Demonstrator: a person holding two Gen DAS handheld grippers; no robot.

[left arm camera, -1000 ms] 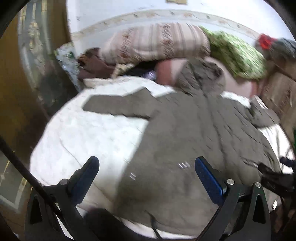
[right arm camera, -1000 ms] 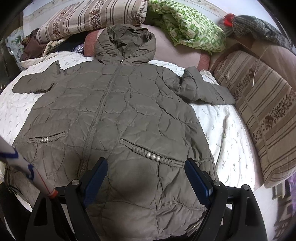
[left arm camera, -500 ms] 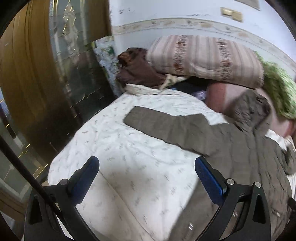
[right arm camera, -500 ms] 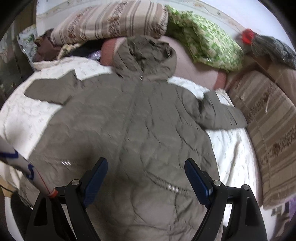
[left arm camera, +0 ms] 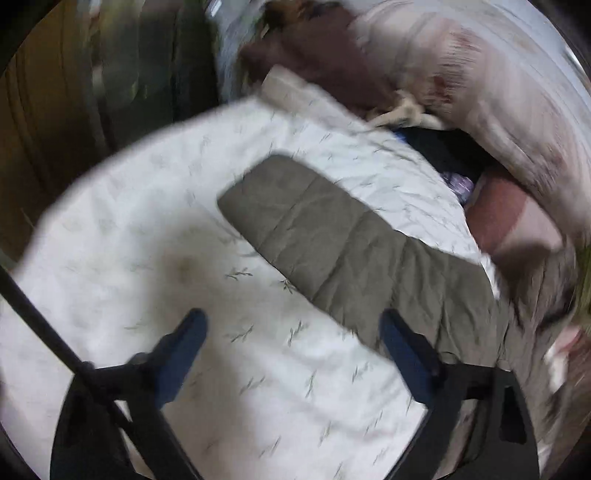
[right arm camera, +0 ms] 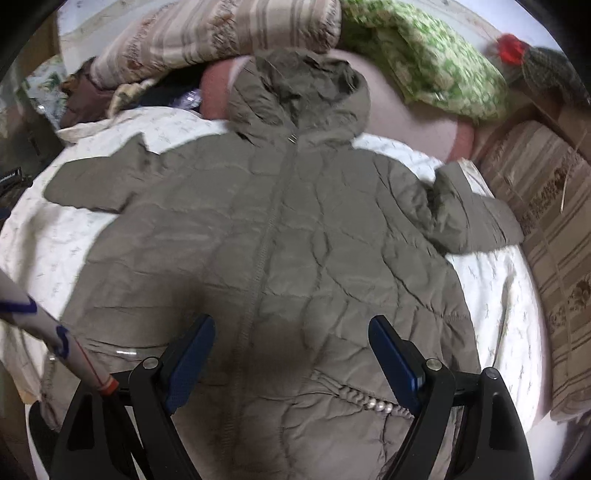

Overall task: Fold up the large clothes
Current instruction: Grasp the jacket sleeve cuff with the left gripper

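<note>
A large olive quilted hooded jacket (right arm camera: 295,240) lies flat, front up and zipped, on a white patterned bed sheet (right arm camera: 40,254). Its hood rests against a pink cushion at the far end. Its left sleeve (left arm camera: 325,240) stretches out over the sheet in the left wrist view. My left gripper (left arm camera: 291,328) is open and empty, above the sheet just short of that sleeve. My right gripper (right arm camera: 291,332) is open and empty, above the jacket's lower middle near the zipper. The right sleeve (right arm camera: 469,218) lies bunched at the right.
Striped pillows (right arm camera: 221,29), a green patterned cloth (right arm camera: 436,55) and dark clothes (left arm camera: 325,62) are piled at the head of the bed. A striped cushion (right arm camera: 557,236) lines the right side. A wooden and glass door (left arm camera: 74,92) stands left of the bed.
My left gripper has swung left and come down toward the jacket's left sleeve. My right gripper has moved forward over the jacket toward the hood. Both stayed open.
</note>
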